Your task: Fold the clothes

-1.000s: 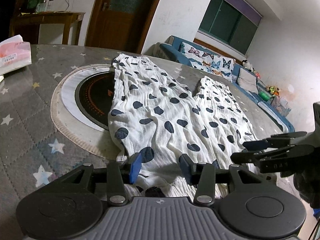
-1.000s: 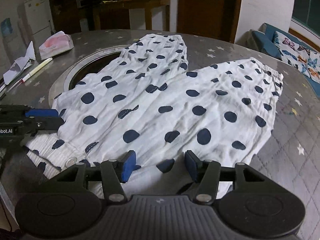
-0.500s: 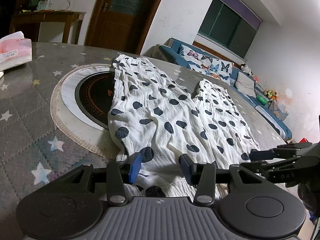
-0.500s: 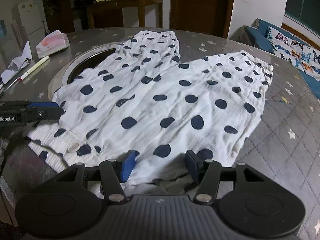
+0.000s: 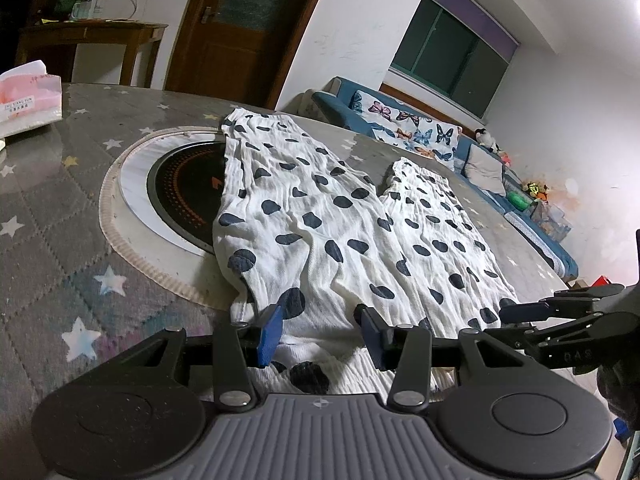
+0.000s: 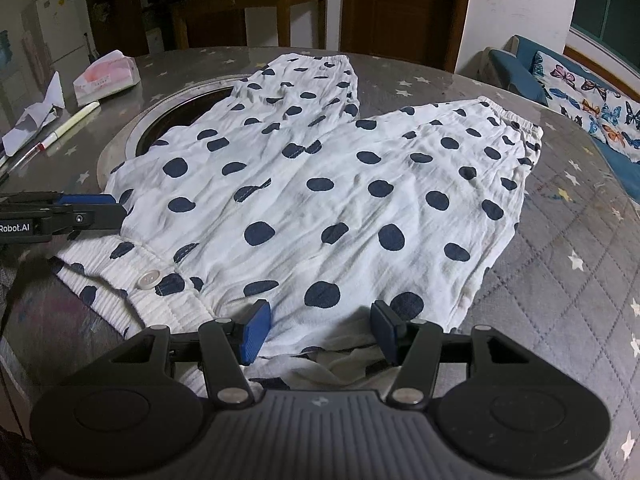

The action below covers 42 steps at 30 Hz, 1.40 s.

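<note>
**A:** While both tools hang at the near hem, we see the white cotton trousers with navy polka dots [image 6: 320, 184] spread flat on the grey star-printed quilted table cover [image 5: 48, 280], waistband toward us, both legs running away, one leg overlapping the round black inset hotplate [image 5: 180, 200].

**B:** How do the tools stand?

**A:** We read the left gripper [image 5: 320, 334] as spread, blue pads either side of the ribbed waistband near the white button [image 6: 148, 279]. The right gripper [image 6: 320, 330] is likewise spread over the waistband's other corner, pinching nothing.

**B:** What does good handling ask?

**A:** We judge the garment lies unfolded; whether a grasp is coming or a release is just past, we cannot tell. For any lift, we would take both layers of the waistband, well inside each corner, and raise both ends level so the thin, crinkled cloth does not drag or bunch. The pink tissue pack [image 6: 106, 76] and pens [image 6: 68, 124] lie well apart.
</note>
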{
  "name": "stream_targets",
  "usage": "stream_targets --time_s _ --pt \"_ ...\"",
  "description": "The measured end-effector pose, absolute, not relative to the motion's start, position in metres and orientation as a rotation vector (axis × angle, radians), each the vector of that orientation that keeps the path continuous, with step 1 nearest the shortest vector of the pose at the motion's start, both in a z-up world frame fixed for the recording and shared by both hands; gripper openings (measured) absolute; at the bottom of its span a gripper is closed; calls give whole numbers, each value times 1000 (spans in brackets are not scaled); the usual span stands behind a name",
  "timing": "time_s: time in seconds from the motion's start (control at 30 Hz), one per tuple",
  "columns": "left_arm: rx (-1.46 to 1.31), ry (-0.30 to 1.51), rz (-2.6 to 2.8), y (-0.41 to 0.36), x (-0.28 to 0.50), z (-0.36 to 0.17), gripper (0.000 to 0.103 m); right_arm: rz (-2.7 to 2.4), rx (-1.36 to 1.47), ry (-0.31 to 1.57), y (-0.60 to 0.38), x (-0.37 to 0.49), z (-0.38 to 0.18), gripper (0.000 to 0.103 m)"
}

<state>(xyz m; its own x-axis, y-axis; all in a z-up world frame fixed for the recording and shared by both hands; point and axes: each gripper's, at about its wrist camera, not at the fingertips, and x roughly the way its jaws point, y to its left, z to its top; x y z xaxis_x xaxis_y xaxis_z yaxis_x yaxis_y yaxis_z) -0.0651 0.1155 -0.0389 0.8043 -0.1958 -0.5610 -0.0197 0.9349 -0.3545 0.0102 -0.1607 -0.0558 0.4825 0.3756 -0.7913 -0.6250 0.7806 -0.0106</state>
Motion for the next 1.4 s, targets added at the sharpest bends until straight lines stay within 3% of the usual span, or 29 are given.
stream_targets --time_s 1.4 --pt "-311 659 -67 101 -69 -32 51 664 -308 863 -172 7 -52 56"
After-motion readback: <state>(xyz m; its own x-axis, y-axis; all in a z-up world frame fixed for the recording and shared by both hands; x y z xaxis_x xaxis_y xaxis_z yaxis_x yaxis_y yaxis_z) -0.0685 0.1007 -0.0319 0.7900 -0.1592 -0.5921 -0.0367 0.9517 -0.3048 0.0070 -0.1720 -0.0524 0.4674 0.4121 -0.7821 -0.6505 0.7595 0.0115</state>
